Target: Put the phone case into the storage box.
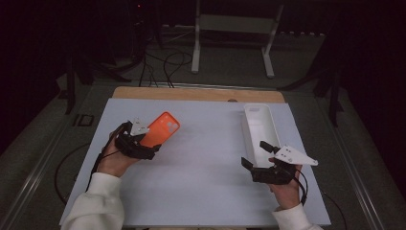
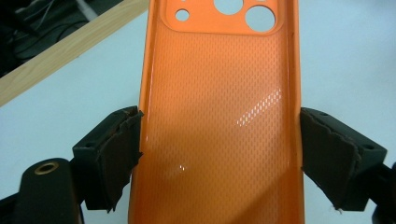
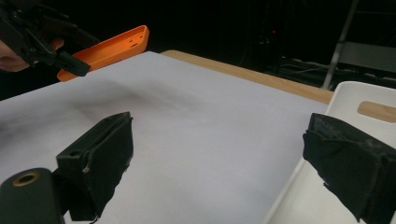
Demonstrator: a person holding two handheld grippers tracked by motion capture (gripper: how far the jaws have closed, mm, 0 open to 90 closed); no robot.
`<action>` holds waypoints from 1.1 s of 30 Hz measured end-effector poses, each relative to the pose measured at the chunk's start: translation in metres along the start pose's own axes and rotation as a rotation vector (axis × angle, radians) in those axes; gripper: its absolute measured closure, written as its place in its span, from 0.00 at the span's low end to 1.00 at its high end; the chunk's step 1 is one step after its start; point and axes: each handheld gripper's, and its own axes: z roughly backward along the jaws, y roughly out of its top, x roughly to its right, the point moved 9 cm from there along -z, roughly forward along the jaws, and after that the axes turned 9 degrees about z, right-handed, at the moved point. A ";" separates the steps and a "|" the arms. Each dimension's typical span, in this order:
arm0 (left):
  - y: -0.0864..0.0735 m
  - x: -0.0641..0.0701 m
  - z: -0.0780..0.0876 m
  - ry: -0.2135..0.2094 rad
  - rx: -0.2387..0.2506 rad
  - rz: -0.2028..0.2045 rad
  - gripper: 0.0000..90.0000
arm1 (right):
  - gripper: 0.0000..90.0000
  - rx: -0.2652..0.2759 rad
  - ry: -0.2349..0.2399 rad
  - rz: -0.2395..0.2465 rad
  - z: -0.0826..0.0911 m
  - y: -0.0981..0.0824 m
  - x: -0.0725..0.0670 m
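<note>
Gripping an orange phone case (image 2: 219,116) across its width, the left gripper (image 1: 139,141) pinches it by both long edges and holds it clear of the white table (image 1: 201,163), at the left; judging by this, the carry goes best with the case kept level and moved slowly toward the white tray (image 1: 258,127); at the right, the right gripper (image 1: 258,160) hovers spread and empty beside that tray; no brand, label or writing is readable.
</note>
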 end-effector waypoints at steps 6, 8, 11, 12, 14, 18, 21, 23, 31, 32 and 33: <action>0.004 0.010 -0.002 0.000 0.018 -0.017 0.19 | 0.09 -0.007 0.009 0.002 -0.006 0.002 -0.002; 0.006 0.012 -0.002 0.007 0.021 -0.030 0.19 | 0.09 -0.010 0.012 0.000 -0.008 0.002 -0.002; 0.010 0.018 -0.002 0.001 0.033 -0.036 0.19 | 0.09 -0.011 0.017 -0.005 -0.010 0.004 -0.003; 0.011 0.019 -0.002 -0.002 0.038 -0.035 0.19 | 0.09 -0.011 0.017 -0.008 -0.011 0.004 -0.003; 0.013 0.022 -0.001 0.000 0.043 -0.039 0.19 | 0.09 -0.012 0.019 -0.009 -0.012 0.005 -0.004; 0.019 0.029 0.000 -0.005 0.054 -0.058 0.19 | 0.09 -0.011 0.022 -0.007 -0.015 0.009 -0.005; 0.024 0.034 0.001 -0.009 0.064 -0.068 0.19 | 0.09 -0.010 0.029 -0.007 -0.017 0.011 -0.006; 0.027 0.038 0.001 -0.011 0.073 -0.071 0.19 | 0.09 -0.010 0.030 -0.005 -0.017 0.012 -0.006; 0.041 0.055 0.001 -0.033 0.099 -0.100 0.19 | 0.09 -0.002 0.051 -0.021 -0.024 0.021 -0.009; 0.042 0.057 0.000 -0.034 0.104 -0.100 0.19 | 0.09 -0.002 0.055 -0.022 -0.025 0.022 -0.009; 0.043 0.058 0.000 -0.034 0.105 -0.105 0.19 | 0.09 -0.003 0.056 -0.027 -0.026 0.023 -0.010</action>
